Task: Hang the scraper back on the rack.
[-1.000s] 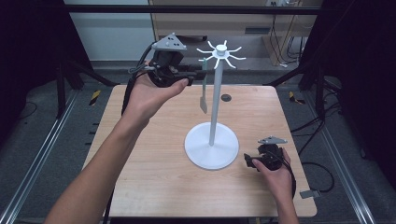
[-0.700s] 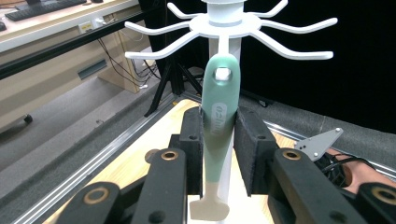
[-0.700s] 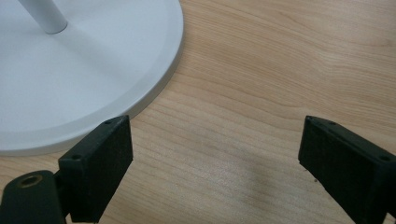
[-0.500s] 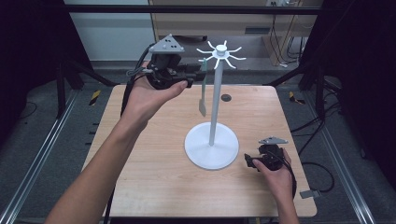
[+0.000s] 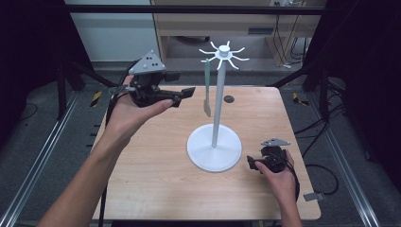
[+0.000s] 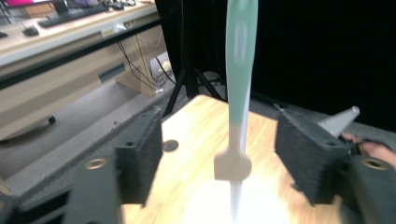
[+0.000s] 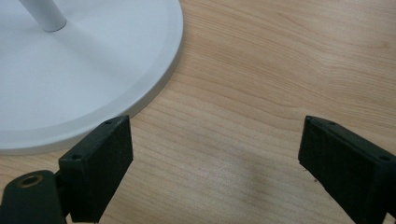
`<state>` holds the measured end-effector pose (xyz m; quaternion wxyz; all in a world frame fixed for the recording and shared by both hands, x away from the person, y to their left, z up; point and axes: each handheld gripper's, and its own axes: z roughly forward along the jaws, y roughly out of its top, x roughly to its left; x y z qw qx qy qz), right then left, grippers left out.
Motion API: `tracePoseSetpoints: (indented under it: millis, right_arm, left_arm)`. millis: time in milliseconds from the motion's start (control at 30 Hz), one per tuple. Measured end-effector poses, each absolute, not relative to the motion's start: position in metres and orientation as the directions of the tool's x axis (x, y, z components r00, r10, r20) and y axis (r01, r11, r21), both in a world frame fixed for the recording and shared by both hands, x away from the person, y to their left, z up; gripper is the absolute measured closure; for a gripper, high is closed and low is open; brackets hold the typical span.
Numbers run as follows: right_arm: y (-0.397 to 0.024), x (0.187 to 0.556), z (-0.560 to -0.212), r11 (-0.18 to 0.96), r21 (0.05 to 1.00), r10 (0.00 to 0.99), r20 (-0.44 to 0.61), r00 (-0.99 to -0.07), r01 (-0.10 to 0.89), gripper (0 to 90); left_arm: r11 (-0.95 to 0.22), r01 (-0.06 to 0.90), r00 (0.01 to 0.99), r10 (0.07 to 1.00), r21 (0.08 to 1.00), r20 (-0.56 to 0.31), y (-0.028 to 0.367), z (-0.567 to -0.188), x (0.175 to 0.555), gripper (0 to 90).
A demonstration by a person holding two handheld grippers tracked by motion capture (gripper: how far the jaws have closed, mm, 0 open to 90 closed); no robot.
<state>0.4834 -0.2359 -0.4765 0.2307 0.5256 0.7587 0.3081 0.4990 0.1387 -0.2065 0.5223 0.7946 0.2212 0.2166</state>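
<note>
A white stand (image 5: 214, 150) sits upright right of the table's centre: a round flat base, a thin vertical pole, and a crown of short spokes radiating from the top hub. From a spoke on its left side hangs a slim spatula-like utensil (image 5: 207, 87), with a pale green handle uppermost and a beige lower part widening into a small flat blade, hanging vertically just left of the pole and clear of the base.

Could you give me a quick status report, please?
Left hand-held gripper open, raised beside hanging spatula. Right hand-held gripper open, resting by stand base. Nothing between.
</note>
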Motion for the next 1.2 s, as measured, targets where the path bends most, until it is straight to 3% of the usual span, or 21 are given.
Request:
tracePoseSetpoints:
  millis: [200,433,933,1200]
  right_arm:
    - [-0.235,0.483,-0.476,0.258,0.707,0.941,-0.03,-0.336,0.658,10.5]
    - [-0.236,0.483,-0.477,0.257,0.711,0.942,-0.033,-0.334,0.655,10.5]
    - [-0.235,0.482,-0.478,0.264,0.702,0.941,-0.036,-0.337,0.661,10.5]
    - [-0.235,0.482,-0.478,0.264,0.701,0.941,-0.037,-0.336,0.662,10.5]
  left_arm:
    - [-0.406,0.153,0.795,0.592,0.901,0.132,0.152,-0.236,0.489,13.9]
    - [-0.46,0.178,0.787,0.597,0.87,0.155,0.164,-0.29,0.479,9.3]
    - [-0.446,0.305,0.741,0.666,0.841,0.085,0.212,-0.394,0.474,8.0]
    - [-0.487,0.374,0.685,0.719,0.79,0.119,0.239,-0.435,0.478,8.1]
